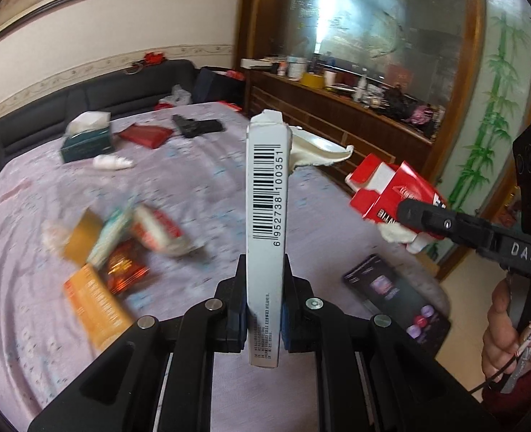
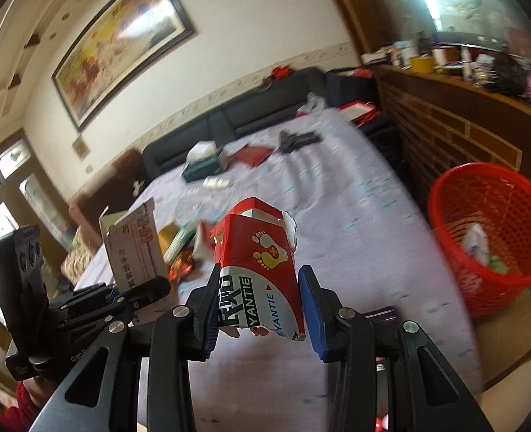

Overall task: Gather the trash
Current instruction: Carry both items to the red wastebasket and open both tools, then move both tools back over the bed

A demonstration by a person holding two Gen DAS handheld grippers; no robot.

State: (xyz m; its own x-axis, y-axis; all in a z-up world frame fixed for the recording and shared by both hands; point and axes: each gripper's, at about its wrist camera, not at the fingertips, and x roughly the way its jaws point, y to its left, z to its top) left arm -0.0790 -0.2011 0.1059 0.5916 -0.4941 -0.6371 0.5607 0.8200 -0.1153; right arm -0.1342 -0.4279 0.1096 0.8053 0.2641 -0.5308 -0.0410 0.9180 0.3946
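I am working in a home bedroom: a wide bed (image 2: 337, 194) with lilac sheet, a dark padded headboard (image 2: 229, 115) behind it, a framed painting (image 2: 121, 39) above it, and a cluttered wooden shelf (image 2: 463, 82) beside it.

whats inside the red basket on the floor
The red basket beside the bed holds a few pale wrappers or packets, white and greenish, against its far wall. Its near rim hides the bottom, so anything lower cannot be seen.

Open bed (image 2: 355, 216) surface between the litter pile (image 1: 117, 248) and the red basket (image 2: 495, 237), clear for a pass. Basket mouth unobstructed, wooden cabinet (image 2: 456, 133) close behind. Dark box (image 1: 398, 298) lying near the bed's edge.
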